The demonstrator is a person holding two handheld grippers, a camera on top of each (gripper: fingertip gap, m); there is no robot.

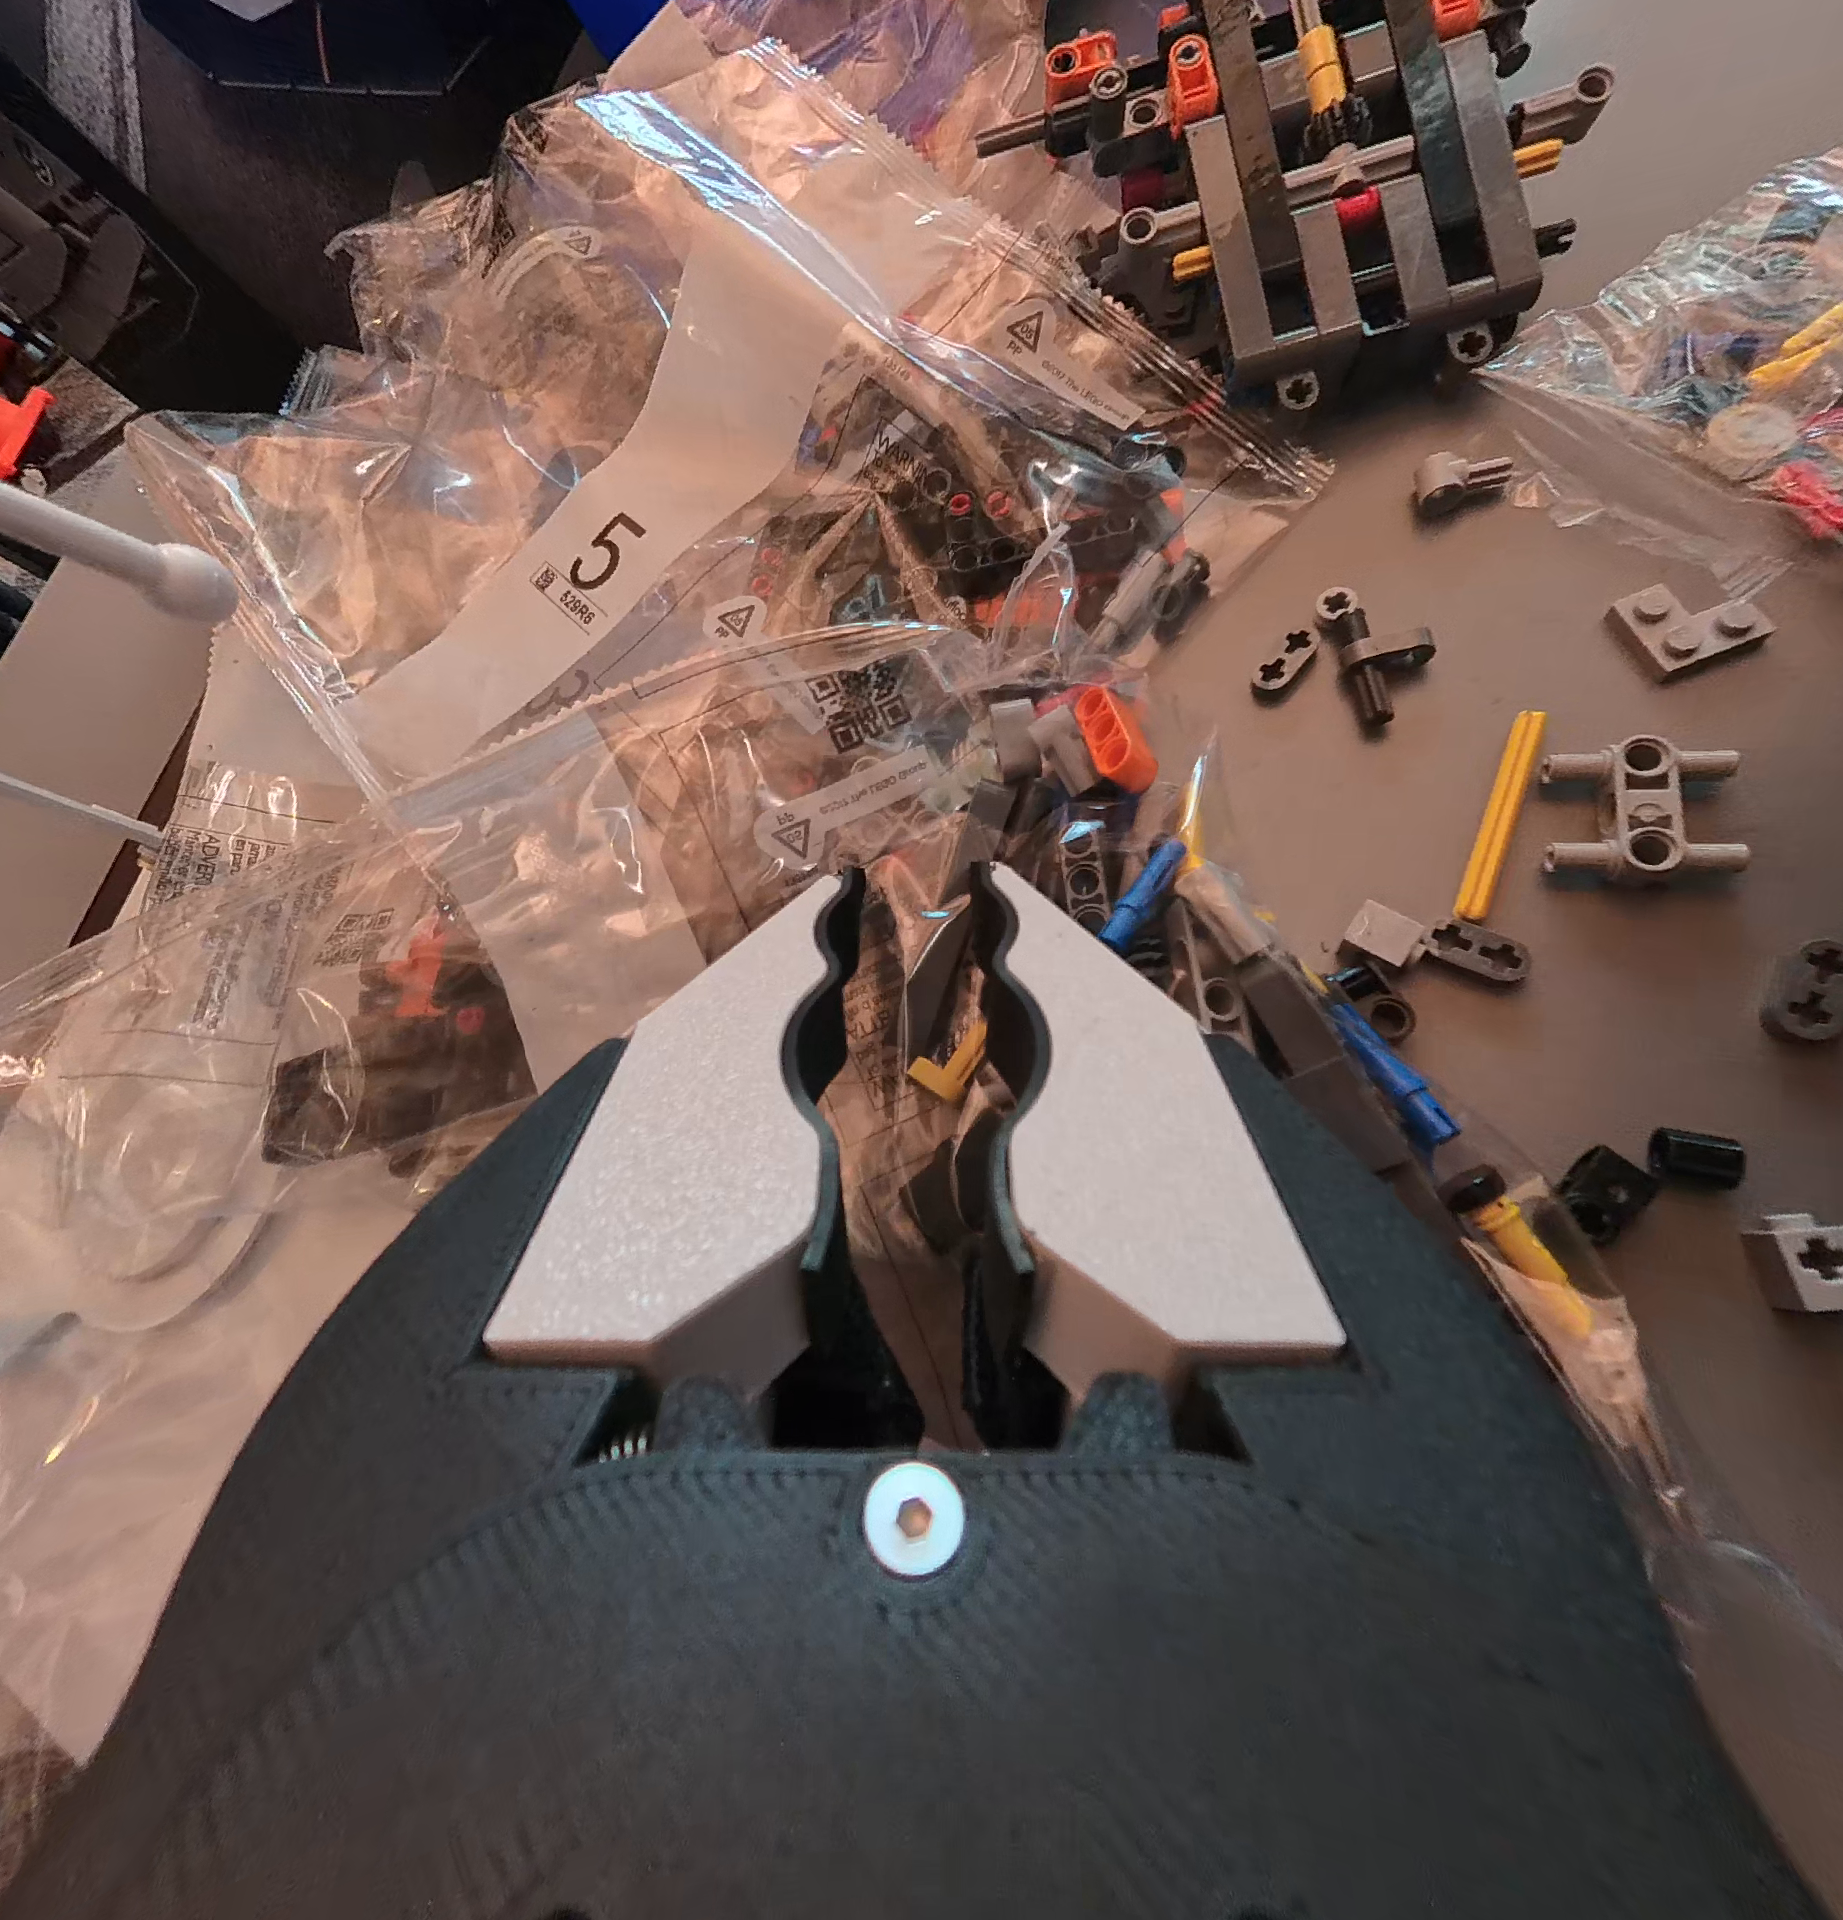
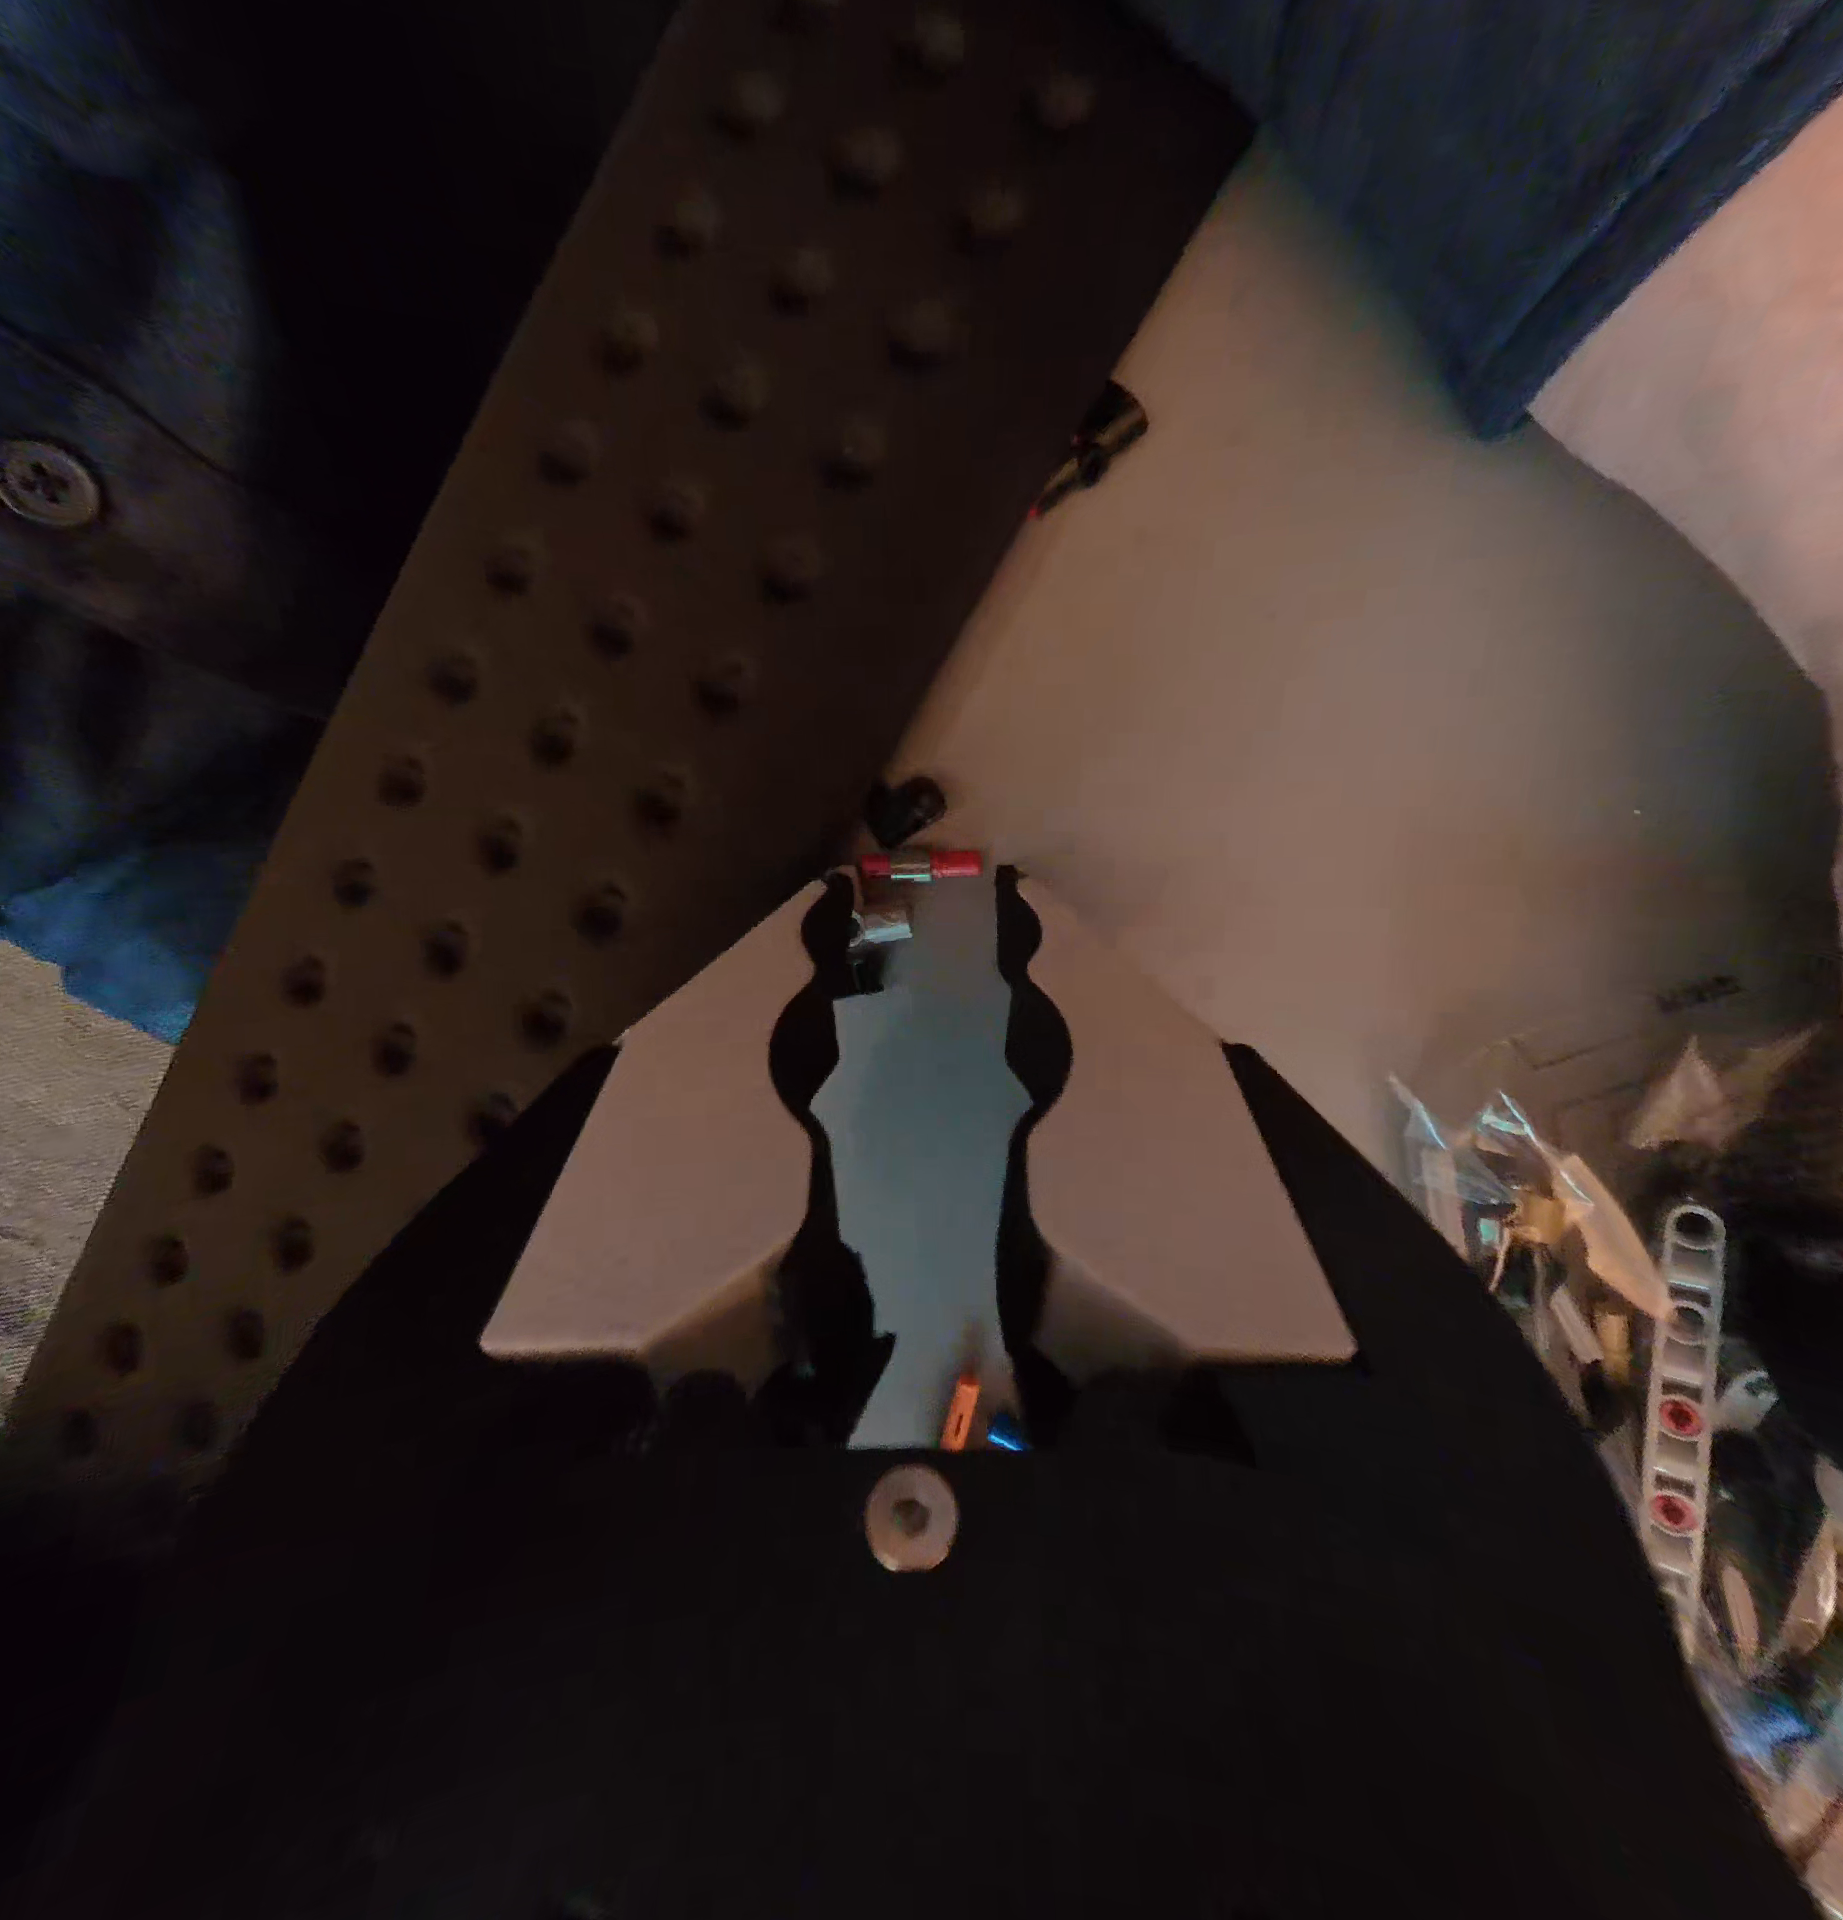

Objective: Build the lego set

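Lego: part-built grey beam frame (image 1: 1343, 197) far beyond clear crinkly parts bags (image 1: 688, 582); my left gripper (image 1: 917, 883) narrow, empty over them, right gripper (image 2: 917, 883) narrow, empty, so pinch one loose bag edge w/ tips only.

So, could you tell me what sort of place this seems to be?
Probably a home or office table used as a hobby workspace: clear parts bags, loose pieces on the tabletop, a half-built model, and carpet below.

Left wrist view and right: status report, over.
Left gripper open over clear parts bags. Right gripper open, empty, near red pin. Partial build untouched; loose pieces scattered beside it.
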